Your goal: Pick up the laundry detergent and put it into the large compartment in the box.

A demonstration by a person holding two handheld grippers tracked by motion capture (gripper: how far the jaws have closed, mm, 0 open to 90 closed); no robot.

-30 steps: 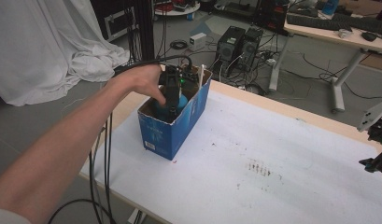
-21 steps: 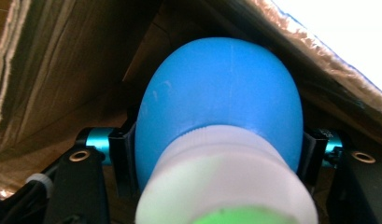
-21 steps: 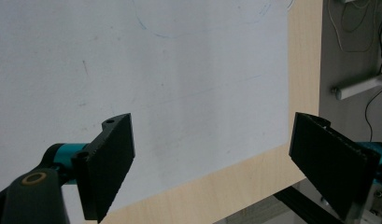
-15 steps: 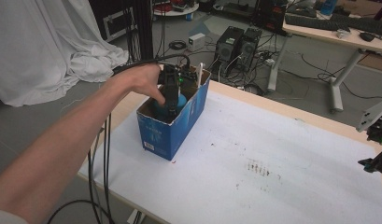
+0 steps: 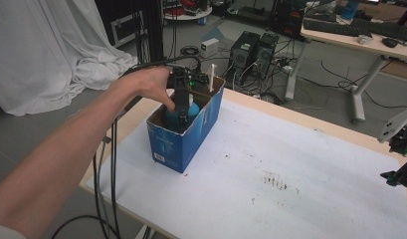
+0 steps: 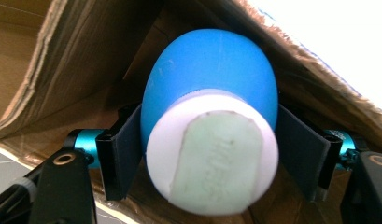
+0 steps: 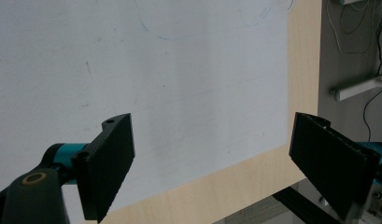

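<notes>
A blue cardboard box (image 5: 183, 134) stands open near the table's left edge. My left gripper (image 5: 181, 112) reaches down into it from above, held by a hand. Its jaws are shut on a blue rounded object (image 6: 212, 100) with a white end and a pale green patch, seen close up in the left gripper view against the box's brown inner walls. The same blue object (image 5: 191, 110) peeks out of the box in the high view. My right gripper (image 7: 212, 163) stands open over the white table cover, nothing between its jaws. It sits at the table's far right (image 5: 402, 167).
A white sheet (image 5: 290, 169) with dark specks covers the wooden table (image 5: 340, 132). A white stick (image 5: 211, 77) stands at the box's far end. Cables hang off the left edge. Beyond lie computer towers (image 5: 253, 50), a draped white cloth (image 5: 47, 50) and another desk (image 5: 360, 40).
The left gripper and hand stay in the box, almost unmoved. The right gripper has not moved.
</notes>
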